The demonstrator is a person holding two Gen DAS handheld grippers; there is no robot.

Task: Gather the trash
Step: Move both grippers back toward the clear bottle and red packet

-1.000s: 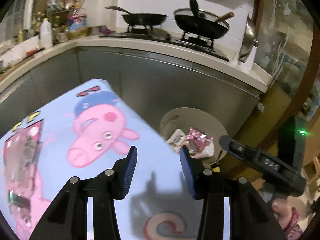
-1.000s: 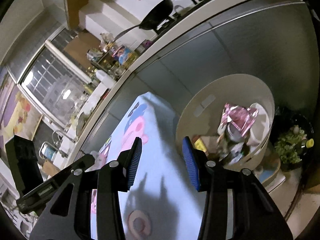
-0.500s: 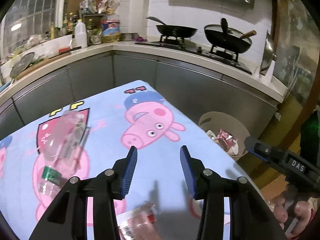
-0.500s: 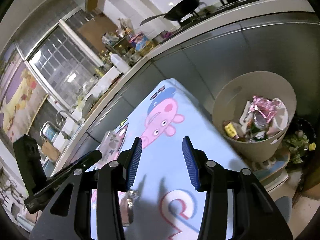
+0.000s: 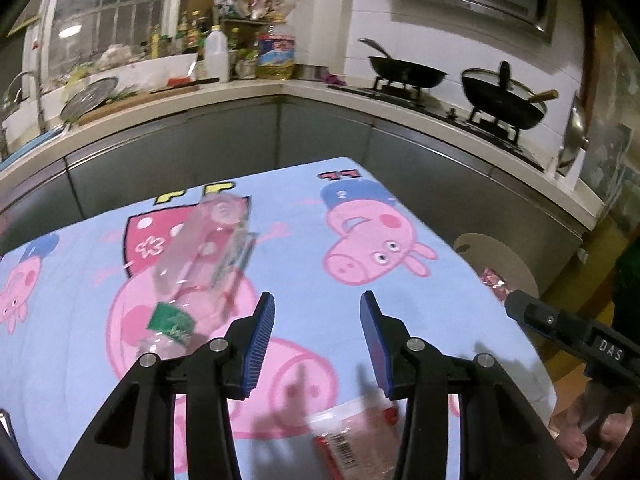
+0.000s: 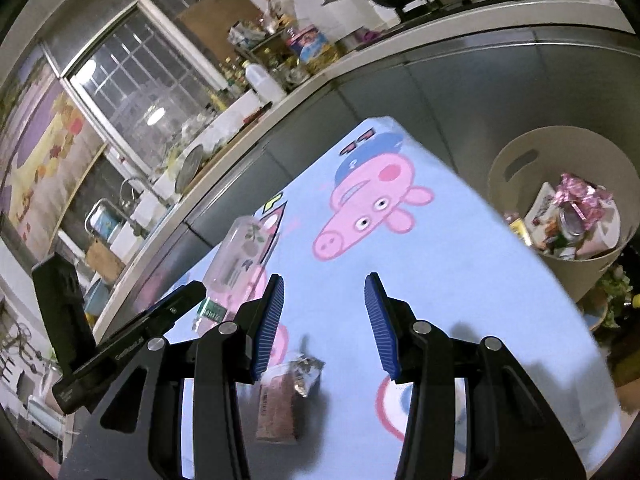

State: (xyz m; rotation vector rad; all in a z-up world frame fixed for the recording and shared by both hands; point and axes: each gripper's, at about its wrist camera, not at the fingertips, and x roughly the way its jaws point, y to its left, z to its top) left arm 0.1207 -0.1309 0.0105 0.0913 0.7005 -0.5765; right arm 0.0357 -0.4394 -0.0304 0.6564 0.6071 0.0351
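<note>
Left wrist view showed the left gripper [image 5: 317,342] open and empty above the cloth [image 5: 440,300], bottle [image 5: 200,264] ahead-left, wrapper [image 5: 356,444] below; right gripper [image 6: 324,324] likewise open, bin [image 6: 560,200] beyond.

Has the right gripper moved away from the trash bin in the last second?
Yes. The right gripper has pulled back from the bin and now hangs open over the tablecloth.

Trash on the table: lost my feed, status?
Both jaws open, empty. Plastic bottle and snack wrapper lie on tablecloth. Bin beside table. Nothing blocking.
</note>
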